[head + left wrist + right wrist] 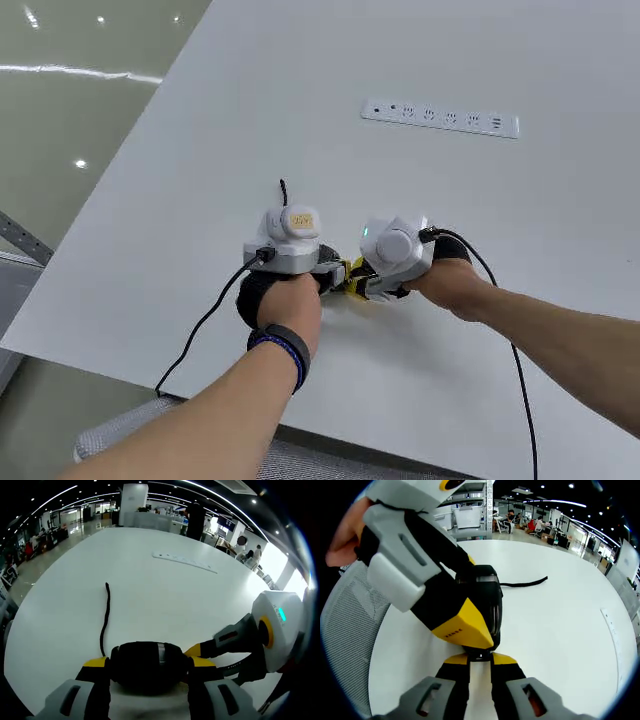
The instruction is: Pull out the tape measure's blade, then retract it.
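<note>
Black and squat, the tape measure (146,672) sits clamped between the yellow-tipped jaws of my left hand-held gripper (148,661), one jaw pressed against each side of its case. It is low over the white bench (180,220), near the edge closest to me. Its thin black wrist strap (104,615) trails away from it and lies loose on the bench top.

My right hand-held gripper (480,658) comes in from the opposite side, nose to nose with the left one. Its jaws are drawn narrow, and their tips pinch a small dark piece at the case's mouth, the blade hook (480,655) (too small to make out in detail). Almost none of the blade shows between the hook and the case.

From the head view, the two hand-held grippers meet between my hands with hardly any space separating them. A white power strip (440,117) lies well apart from them, farther back on the bench.
</note>
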Available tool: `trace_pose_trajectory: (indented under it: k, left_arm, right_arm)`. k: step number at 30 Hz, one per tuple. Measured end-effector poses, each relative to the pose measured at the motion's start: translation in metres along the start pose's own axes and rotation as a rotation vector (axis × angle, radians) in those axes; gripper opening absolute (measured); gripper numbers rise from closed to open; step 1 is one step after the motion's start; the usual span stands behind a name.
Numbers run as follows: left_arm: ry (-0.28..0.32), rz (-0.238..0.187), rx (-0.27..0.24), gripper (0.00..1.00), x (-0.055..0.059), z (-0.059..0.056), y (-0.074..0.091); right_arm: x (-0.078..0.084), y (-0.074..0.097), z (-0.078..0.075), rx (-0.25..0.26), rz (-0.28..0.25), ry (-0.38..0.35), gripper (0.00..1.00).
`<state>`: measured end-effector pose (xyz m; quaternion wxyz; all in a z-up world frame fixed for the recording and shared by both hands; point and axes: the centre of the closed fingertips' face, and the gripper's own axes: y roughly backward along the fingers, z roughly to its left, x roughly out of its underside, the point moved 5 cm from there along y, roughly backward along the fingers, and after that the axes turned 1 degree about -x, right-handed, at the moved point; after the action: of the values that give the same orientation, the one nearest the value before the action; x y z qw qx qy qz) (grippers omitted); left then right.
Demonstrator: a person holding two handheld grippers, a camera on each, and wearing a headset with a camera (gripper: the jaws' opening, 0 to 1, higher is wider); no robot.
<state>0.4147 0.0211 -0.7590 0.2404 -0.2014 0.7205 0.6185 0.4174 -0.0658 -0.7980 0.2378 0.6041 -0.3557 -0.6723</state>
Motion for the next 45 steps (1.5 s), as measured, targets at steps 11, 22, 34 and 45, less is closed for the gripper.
trace_pose_trajectory:
  k: [11, 22, 34, 45]
  left_arm:
    - [0.023, -0.017, 0.031, 0.59, -0.002, 0.004, 0.005]
    - [-0.007, -0.050, 0.076, 0.57, -0.011, 0.009, 0.014]
    - [-0.038, -0.058, 0.103, 0.57, -0.013, 0.013, 0.022]
    - [-0.195, -0.088, 0.175, 0.57, -0.018, 0.035, 0.042]
  right_arm:
    - [0.000, 0.003, -0.001, 0.035, -0.014, -0.050, 0.23]
    - [0.004, 0.015, -0.002, 0.060, -0.022, -0.110, 0.26]
    - [0.006, 0.024, -0.003, 0.086, -0.034, -0.149, 0.30]
    - [0.011, 0.053, -0.004, 0.153, -0.078, -0.229, 0.36]
